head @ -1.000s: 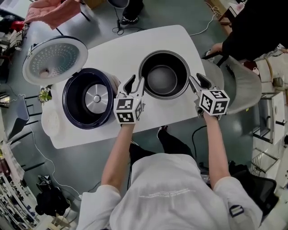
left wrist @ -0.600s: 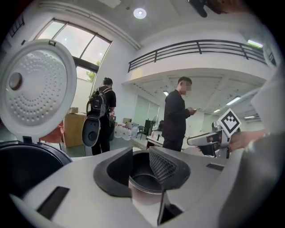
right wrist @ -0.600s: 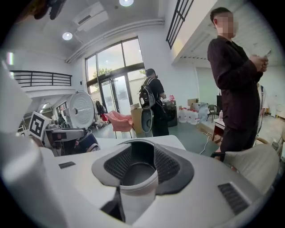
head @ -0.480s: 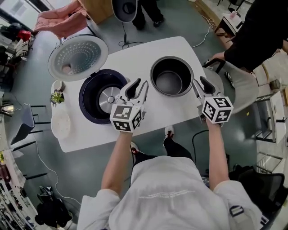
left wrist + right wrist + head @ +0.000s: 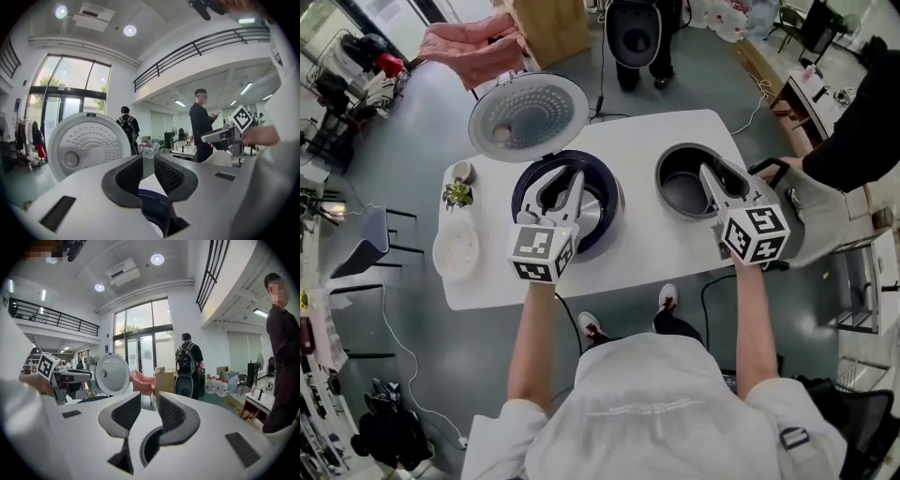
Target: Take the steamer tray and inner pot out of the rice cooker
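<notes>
The dark inner pot [image 5: 682, 183] stands empty on the white table [image 5: 637, 244], to the right of the rice cooker [image 5: 567, 192]. The cooker's body is empty and its lid [image 5: 528, 115] is swung open. A white round dish [image 5: 457, 251] lies at the table's left end. Both grippers hover above the table. My left gripper [image 5: 562, 180] hangs over the cooker's mouth, my right gripper [image 5: 717, 174] over the pot's right rim. Both pairs of jaws are closing with nothing between them [image 5: 147, 159] [image 5: 149, 401]. Below the right jaws the pot's rim [image 5: 143, 453] shows.
A small potted plant [image 5: 457, 194] and a little cup [image 5: 462, 171] sit on the table's far left corner. A grey chair [image 5: 816, 211] and a person in black [image 5: 862, 131] are close on the right. Another person [image 5: 201, 124] stands further off.
Both grippers have risen off the table from either side of the inner pot. Their jaws stand narrower than before. The pot stays on the table.
</notes>
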